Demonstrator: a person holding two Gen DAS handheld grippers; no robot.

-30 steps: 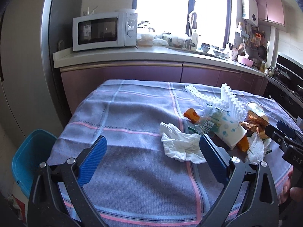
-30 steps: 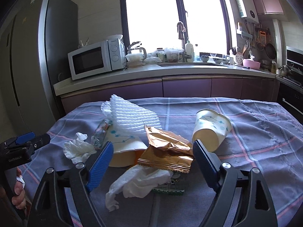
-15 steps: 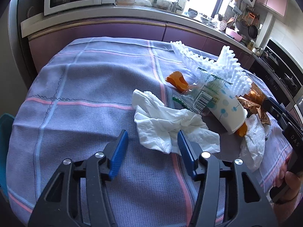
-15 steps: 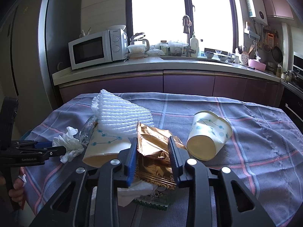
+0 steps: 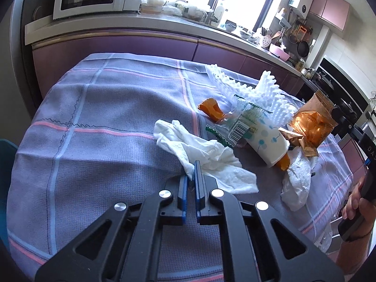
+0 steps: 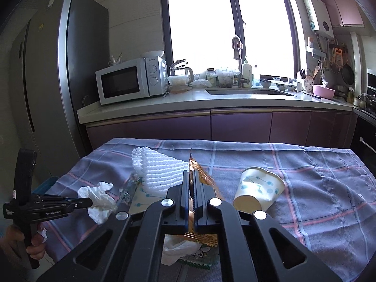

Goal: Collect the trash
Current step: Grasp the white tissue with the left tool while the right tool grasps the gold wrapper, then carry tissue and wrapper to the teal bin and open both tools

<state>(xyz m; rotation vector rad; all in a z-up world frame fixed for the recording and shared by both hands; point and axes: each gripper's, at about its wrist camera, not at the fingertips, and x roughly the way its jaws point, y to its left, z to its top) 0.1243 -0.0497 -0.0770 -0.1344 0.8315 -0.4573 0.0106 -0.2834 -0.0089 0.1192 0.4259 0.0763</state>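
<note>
Trash lies on a table with a purple checked cloth (image 5: 105, 122). My left gripper (image 5: 192, 171) is shut on the near edge of a crumpled white tissue (image 5: 206, 155); it also shows in the right wrist view (image 6: 99, 201). My right gripper (image 6: 191, 176) is shut on a gold foil wrapper (image 6: 199, 171) and holds it up off the table; the wrapper shows raised in the left wrist view (image 5: 312, 124). A paper cup (image 5: 268, 141) lies on its side under a clear snack wrapper (image 5: 239, 124) and white foam netting (image 5: 256, 94). A second paper cup (image 6: 258, 190) lies to the right.
Orange scraps (image 5: 211, 110) and another white tissue (image 5: 298, 178) lie beside the cup. A blue bin (image 5: 5, 164) stands left of the table. The purple kitchen counter (image 6: 211, 108) with a microwave (image 6: 131, 80) runs behind the table.
Both grippers have closed: the left on the white tissue, the right on the gold wrapper. The right gripper has lifted the wrapper off the table.
</note>
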